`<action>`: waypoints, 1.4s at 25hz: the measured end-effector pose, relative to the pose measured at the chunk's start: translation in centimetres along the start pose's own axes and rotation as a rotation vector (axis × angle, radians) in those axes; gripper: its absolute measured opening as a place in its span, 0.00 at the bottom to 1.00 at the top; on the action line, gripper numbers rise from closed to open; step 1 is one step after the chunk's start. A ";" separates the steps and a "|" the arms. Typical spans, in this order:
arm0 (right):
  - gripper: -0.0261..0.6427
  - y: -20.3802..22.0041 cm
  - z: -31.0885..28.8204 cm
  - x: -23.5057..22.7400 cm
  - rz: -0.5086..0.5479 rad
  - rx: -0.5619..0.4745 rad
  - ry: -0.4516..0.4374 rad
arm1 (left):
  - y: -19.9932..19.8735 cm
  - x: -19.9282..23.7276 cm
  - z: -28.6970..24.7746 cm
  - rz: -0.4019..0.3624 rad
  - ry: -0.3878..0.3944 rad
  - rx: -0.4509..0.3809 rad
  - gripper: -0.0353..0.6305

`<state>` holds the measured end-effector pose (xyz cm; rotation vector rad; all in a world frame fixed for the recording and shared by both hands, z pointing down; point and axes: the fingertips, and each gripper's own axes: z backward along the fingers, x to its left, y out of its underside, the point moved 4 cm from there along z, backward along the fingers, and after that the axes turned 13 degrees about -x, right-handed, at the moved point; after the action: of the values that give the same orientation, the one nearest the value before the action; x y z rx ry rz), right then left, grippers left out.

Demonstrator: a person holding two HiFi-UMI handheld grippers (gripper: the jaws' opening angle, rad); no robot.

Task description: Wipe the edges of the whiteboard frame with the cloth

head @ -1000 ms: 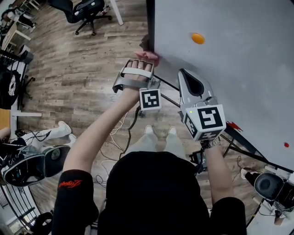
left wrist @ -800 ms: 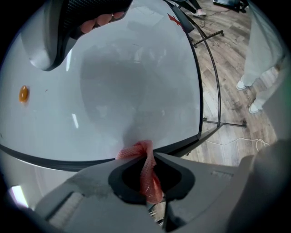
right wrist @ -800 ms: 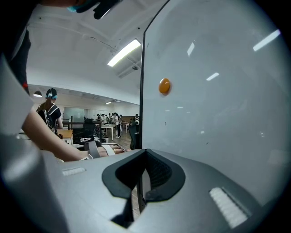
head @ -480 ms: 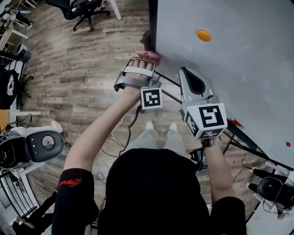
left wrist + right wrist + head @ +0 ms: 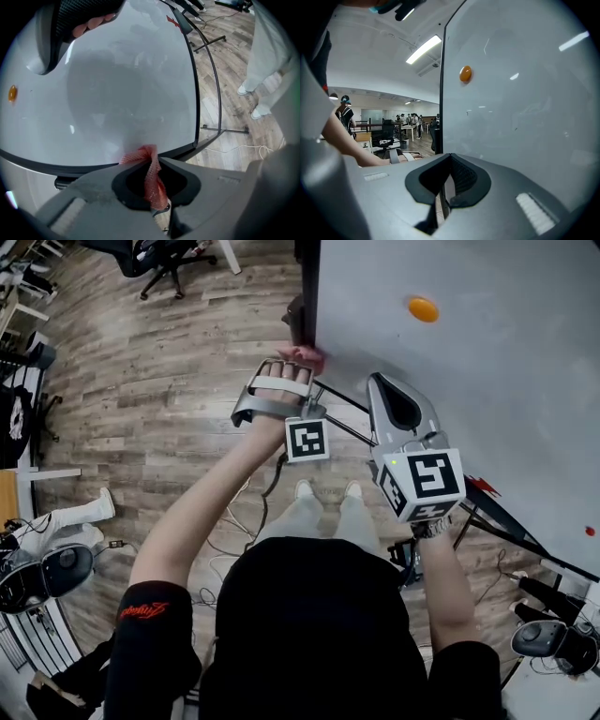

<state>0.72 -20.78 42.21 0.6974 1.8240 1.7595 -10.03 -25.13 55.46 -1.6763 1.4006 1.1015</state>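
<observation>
A grey wood-plank floor (image 5: 169,381) spreads beneath a standing whiteboard (image 5: 487,399) with a dark frame (image 5: 307,287). The left gripper (image 5: 289,367) has its jaws clamped on a pink cloth (image 5: 151,173). The cloth's free end, just ahead of the tips, touches the frame near a corner. Beside it, the right gripper (image 5: 386,390) faces the board, jaws together and empty. An orange magnet (image 5: 423,308) sits well beyond its tips.

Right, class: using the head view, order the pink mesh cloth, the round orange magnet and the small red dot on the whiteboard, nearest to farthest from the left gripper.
1. Pink mesh cloth: clamped in the left gripper, at the grey whiteboard's corner.
2. Round orange magnet: on the board, up and to the right.
3. Small red dot: far right of the view.
</observation>
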 end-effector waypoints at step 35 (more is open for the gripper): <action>0.04 4.1 -1.4 -0.8 0.025 0.106 -0.018 | 0.1 -7.2 -3.5 0.034 0.143 -0.065 0.09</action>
<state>0.45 -22.19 46.32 0.7776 1.9151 1.6769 -9.92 -25.38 63.51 -1.8143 1.5010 1.0742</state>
